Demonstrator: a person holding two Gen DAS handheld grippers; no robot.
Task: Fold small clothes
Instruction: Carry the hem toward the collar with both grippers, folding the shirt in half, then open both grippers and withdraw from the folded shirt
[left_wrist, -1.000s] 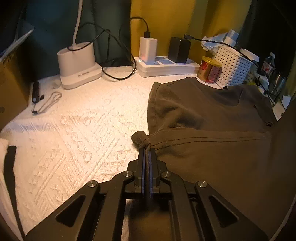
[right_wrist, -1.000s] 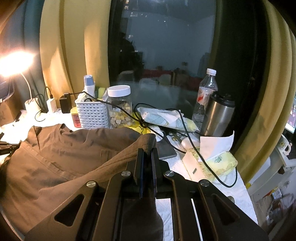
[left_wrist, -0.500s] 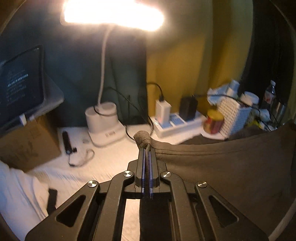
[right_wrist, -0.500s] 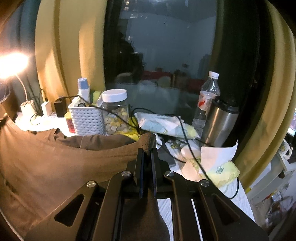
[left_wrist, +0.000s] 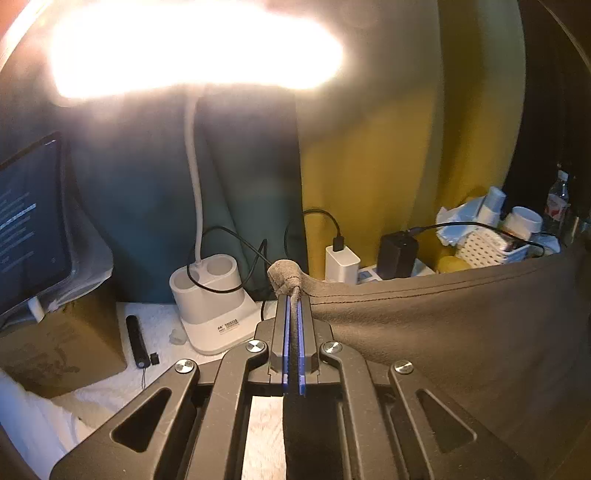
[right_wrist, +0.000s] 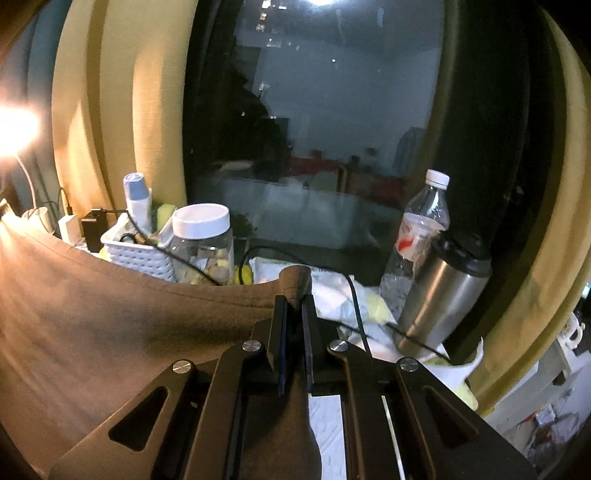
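The brown shirt (left_wrist: 443, 332) hung stretched in the air between my two claws, its stitched hem running as a taut line from one pinched corner to the other, above the white towel (left_wrist: 147, 317) that covered the table. My left claw (left_wrist: 293, 332) was fully closed on one corner, a knot of bunched cloth poking out beyond the fingertips; my right claw (right_wrist: 294, 325) was closed on the other corner (right_wrist: 295, 280), with a slightly thicker fold of fabric between its pads.

Behind the shirt, the far edge of the table was crowded. To the left stood a white lamp base (left_wrist: 214, 295) with a black cable (left_wrist: 240, 243) looped around it, and beside it a white charger (left_wrist: 341, 264) and a black adapter (left_wrist: 397, 254) plugged into a power strip. Farther right sat a white basket (right_wrist: 142, 254), a clear jar (right_wrist: 203, 247), a plastic bottle (right_wrist: 421, 236) and a steel tumbler (right_wrist: 439, 295), with another black cord (right_wrist: 356, 299) trailing just past my right fingertips.

The risks, as I judged them: a hanging hem could sweep into the cables or tip the jar, bottle or tumbler if I carried the shirt too far back or too far right. The left grip held only a small bunched corner, so a hard pull between the claws might have dragged it free and dropped that side. Laying it down unevenly would have left a crooked fold.
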